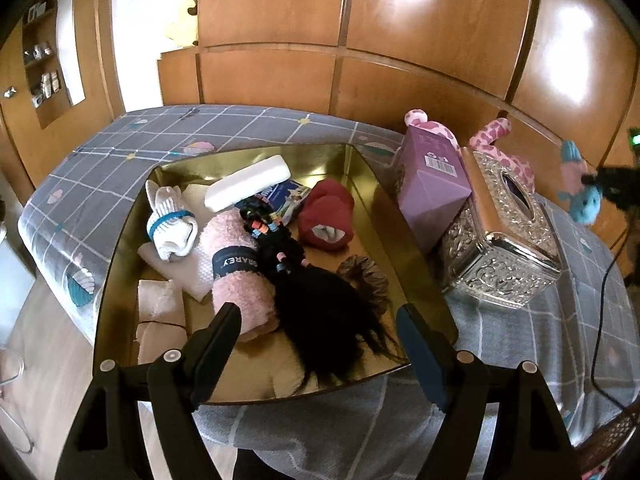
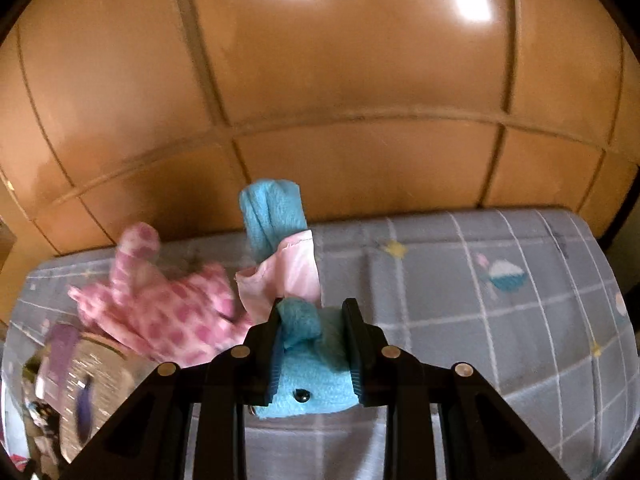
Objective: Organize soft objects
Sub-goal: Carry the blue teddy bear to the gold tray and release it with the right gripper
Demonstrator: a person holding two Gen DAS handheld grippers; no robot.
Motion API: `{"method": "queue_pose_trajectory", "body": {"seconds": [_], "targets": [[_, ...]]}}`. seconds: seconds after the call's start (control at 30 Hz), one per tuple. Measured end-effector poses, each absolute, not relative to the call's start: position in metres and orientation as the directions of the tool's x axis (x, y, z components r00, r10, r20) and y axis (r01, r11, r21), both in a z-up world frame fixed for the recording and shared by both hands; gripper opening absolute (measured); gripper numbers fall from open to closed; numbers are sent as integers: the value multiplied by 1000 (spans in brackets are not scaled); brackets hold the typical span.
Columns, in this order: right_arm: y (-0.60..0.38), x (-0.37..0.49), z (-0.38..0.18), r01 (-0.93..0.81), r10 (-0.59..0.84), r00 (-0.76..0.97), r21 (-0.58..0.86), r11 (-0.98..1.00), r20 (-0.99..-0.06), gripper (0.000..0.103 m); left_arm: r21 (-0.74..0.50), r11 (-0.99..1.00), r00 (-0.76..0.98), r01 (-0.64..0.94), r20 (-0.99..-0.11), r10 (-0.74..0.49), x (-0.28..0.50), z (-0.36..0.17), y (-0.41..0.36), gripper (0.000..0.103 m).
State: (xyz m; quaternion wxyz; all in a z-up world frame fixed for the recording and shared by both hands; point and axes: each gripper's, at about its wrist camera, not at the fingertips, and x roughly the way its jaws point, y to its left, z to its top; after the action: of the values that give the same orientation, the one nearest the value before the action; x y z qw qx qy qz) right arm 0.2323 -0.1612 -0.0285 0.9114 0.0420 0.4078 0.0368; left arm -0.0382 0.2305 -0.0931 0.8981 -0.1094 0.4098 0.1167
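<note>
My right gripper point(image 2: 314, 316) is shut on a blue and pink plush toy point(image 2: 308, 376), held in the air above the bed; the same plush toy point(image 1: 580, 192) shows at the far right of the left wrist view. A pink spotted plush point(image 2: 168, 308) lies on the bed to its left. My left gripper point(image 1: 320, 316) hangs open over the near edge of a gold tray point(image 1: 360, 168). In the tray lie a rolled pink towel point(image 1: 236, 264), rolled white socks point(image 1: 170, 228), a red sock bundle point(image 1: 326, 216), a black hairpiece point(image 1: 316, 300) and a brown scrunchie point(image 1: 366, 276).
A purple carton point(image 1: 432, 192) and a silver embossed tissue box point(image 1: 500, 240) stand right of the tray, with the pink spotted plush point(image 1: 496, 136) behind them. A black cable point(image 1: 600, 312) runs over the grey checked bedspread point(image 2: 480, 320). Wooden wardrobe doors point(image 2: 320, 80) rise behind the bed.
</note>
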Motion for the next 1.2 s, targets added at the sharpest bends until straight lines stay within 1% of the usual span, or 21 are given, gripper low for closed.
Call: {"method": "queue_pose_trajectory", "body": {"seconds": [0.2, 0.4, 0.6, 0.73, 0.87, 0.97, 1.07, 1.2], "targets": [[-119, 242, 1, -119, 189, 699, 149, 982, -690, 26, -108, 947, 636, -303, -763, 116, -41, -94, 234, 80], [-68, 240, 26, -232, 278, 715, 158, 960, -641, 26, -111, 945, 631, -307, -767, 115, -44, -97, 236, 80], [-18, 234, 36, -336, 371, 693, 179, 925, -618, 26, -113, 941, 624, -318, -773, 118, -45, -100, 241, 80], [15, 227, 34, -398, 428, 657, 197, 896, -620, 26, -112, 938, 620, -327, -775, 124, -47, -101, 244, 80], [51, 216, 22, -483, 521, 572, 253, 838, -634, 26, -112, 935, 617, -337, -776, 129, -48, -102, 248, 80], [83, 199, 5, -545, 595, 473, 315, 777, -650, 26, -112, 931, 612, -348, -779, 135, -51, -103, 253, 80], [113, 177, -17, -602, 653, 358, 370, 708, -667, 27, -112, 915, 607, -387, -778, 162, -58, -101, 268, 80], [148, 145, -48, -657, 690, 209, 423, 624, -693, 27, -105, 883, 604, -458, -766, 222, -72, -94, 296, 80]]}}
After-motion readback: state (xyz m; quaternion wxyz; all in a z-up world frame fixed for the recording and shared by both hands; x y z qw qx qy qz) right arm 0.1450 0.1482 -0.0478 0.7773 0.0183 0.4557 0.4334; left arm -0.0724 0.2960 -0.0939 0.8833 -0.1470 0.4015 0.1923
